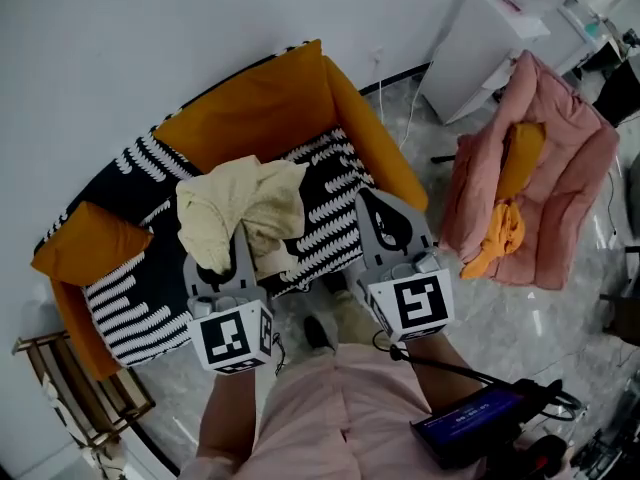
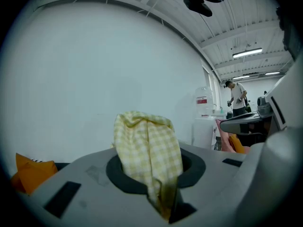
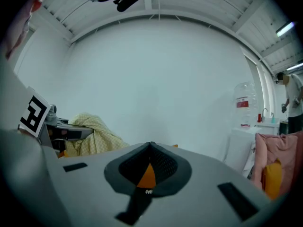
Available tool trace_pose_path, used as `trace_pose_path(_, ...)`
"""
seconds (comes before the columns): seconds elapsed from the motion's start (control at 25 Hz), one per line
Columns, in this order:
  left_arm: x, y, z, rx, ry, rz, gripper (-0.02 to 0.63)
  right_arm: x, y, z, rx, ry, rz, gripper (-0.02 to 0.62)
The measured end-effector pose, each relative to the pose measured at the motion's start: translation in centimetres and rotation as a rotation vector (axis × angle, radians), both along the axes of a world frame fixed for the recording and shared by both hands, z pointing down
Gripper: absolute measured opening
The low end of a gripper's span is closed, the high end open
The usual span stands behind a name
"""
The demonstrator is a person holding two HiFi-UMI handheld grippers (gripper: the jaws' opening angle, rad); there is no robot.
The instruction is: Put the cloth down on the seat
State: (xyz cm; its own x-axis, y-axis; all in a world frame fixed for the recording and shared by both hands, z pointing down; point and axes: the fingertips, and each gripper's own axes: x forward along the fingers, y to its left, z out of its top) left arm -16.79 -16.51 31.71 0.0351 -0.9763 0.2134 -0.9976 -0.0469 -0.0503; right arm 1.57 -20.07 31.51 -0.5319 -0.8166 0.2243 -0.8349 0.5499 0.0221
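Observation:
A pale yellow checked cloth [image 1: 240, 203] hangs bunched over the black-and-white striped seat [image 1: 335, 208] of an orange armchair [image 1: 260, 103]. My left gripper [image 1: 238, 236] is shut on it. In the left gripper view the cloth [image 2: 149, 150] sticks up out of the pinched jaws of the left gripper [image 2: 154, 174]. My right gripper [image 1: 373, 200] hovers beside it to the right, over the seat's front edge. Its jaws meet with nothing between them, as the right gripper view of the right gripper [image 3: 150, 148] shows. From there the cloth [image 3: 92, 136] appears at the left.
An orange cushion [image 1: 85, 243] lies on the striped side at the left. A pink padded chair [image 1: 560, 168] with an orange cloth stands to the right, with a white cabinet [image 1: 480, 48] behind it. A wooden rack [image 1: 70, 388] is at the lower left. A dark device [image 1: 470, 423] is at the lower right.

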Motion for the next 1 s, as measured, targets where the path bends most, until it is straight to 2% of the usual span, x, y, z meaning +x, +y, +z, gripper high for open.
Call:
trace_pose_path(0.36, -0.7, -5.9, 6.3, -0.097, -0.008, -0.02, 0.092, 0.0, -5.8, 5.9, -0.102, 0.012, -0.006, 0.002)
trace_pose_path(0.6, -1.9, -7.2, 10.1, -0.151, 0.013, -0.043, 0.092, -1.2, -6.2, 9.5, -0.183, 0.037, -0.031, 0.002)
trace_pose_path(0.8, -1.3, -9.7, 15.6, -0.221, 0.03, -0.042, 0.094, -0.7, -8.0, 15.0, -0.277, 0.064, -0.036, 0.002)
trace_pose_path(1.0, -1.9, -11.3, 18.6, -0.248, 0.027, -0.027, 0.097, -1.9, -8.8, 16.2, -0.295, 0.058, -0.045, 0.002)
